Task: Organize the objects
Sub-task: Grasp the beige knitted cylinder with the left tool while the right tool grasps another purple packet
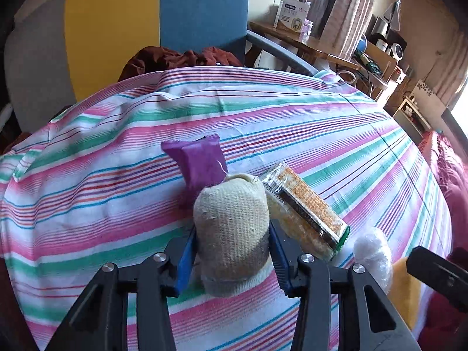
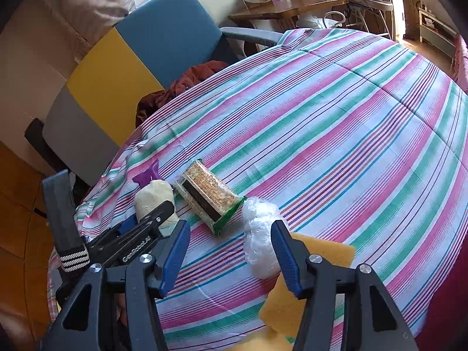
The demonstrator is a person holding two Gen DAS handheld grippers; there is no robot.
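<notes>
Striped cloth [image 1: 292, 122] in pink, green and white covers the counter where everything lies. On it, near the front edge, a beige rolled sock [image 1: 232, 228] sits pinched between the blue fingers [image 1: 184, 259] of the left gripper [image 1: 231, 260]. A purple packet [image 1: 199, 163] touches its far end; a clear-wrapped cracker pack [image 1: 304, 207] lies just beside it. The right gripper [image 2: 229, 253] hangs with fingers [image 2: 175, 251] spread, holding nothing, over a crumpled clear plastic bag [image 2: 260, 234] that rests against a yellow sponge [image 2: 321, 251]. Behind the counter stands a blue-and-yellow chair [image 2: 140, 46] with rust-coloured fabric [image 2: 196, 76] on its seat.
</notes>
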